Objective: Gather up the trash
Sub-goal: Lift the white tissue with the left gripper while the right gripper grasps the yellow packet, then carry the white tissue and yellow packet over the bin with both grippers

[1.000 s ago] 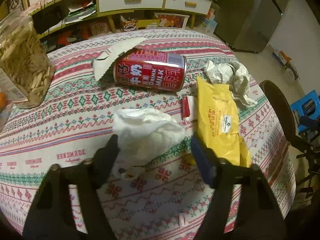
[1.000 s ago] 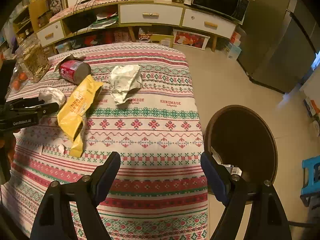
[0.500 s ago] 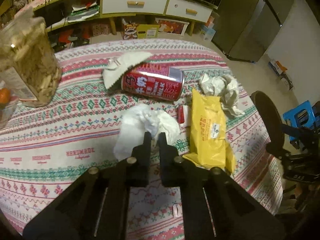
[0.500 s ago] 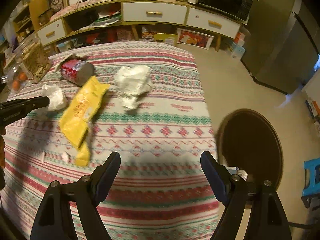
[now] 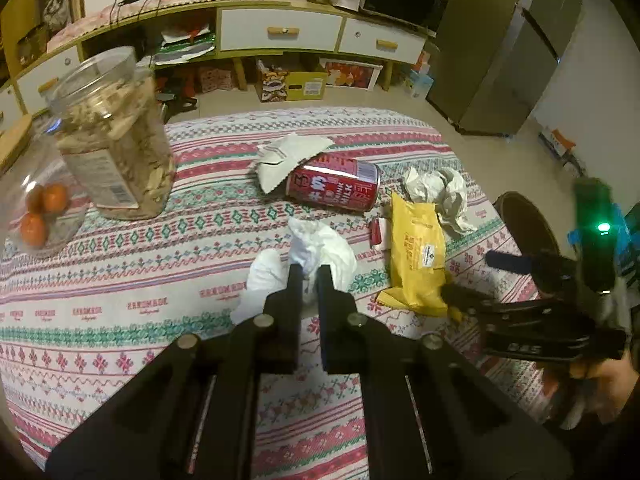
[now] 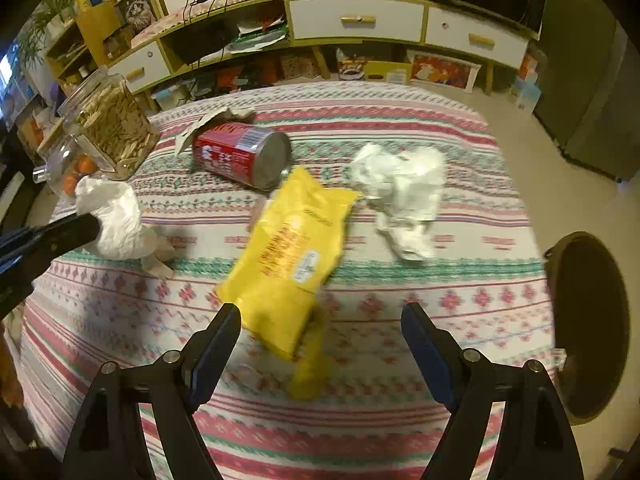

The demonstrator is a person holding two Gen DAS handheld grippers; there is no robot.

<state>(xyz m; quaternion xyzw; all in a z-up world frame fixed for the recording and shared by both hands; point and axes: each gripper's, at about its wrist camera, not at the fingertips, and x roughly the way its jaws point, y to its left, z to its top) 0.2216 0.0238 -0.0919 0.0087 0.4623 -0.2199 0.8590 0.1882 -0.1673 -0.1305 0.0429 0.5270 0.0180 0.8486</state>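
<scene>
My left gripper (image 5: 308,270) is shut on a crumpled white tissue (image 5: 316,250), lifted a little off the patterned tablecloth (image 5: 120,280); the right wrist view shows the same tissue (image 6: 114,216) pinched at the left. A yellow snack bag (image 6: 288,248) lies just ahead of my open right gripper (image 6: 320,316), nothing between its fingers. A red drink can (image 5: 334,184) lies on its side behind it, with a torn white wrapper (image 5: 286,156) at its far end. Crumpled white paper (image 6: 404,192) rests to the right of the bag. A small red-and-white scrap (image 5: 378,232) lies left of the bag.
A clear jar of snacks (image 5: 114,136) and a clear container with orange fruit (image 5: 36,216) stand at the table's left. A dark round bin (image 6: 588,320) sits past the right table edge. A low cabinet with drawers (image 5: 280,32) lines the far wall.
My left gripper closed on the white tissue and rose with it. My right gripper moved left over the table, bringing the yellow bag in front of its open fingers.
</scene>
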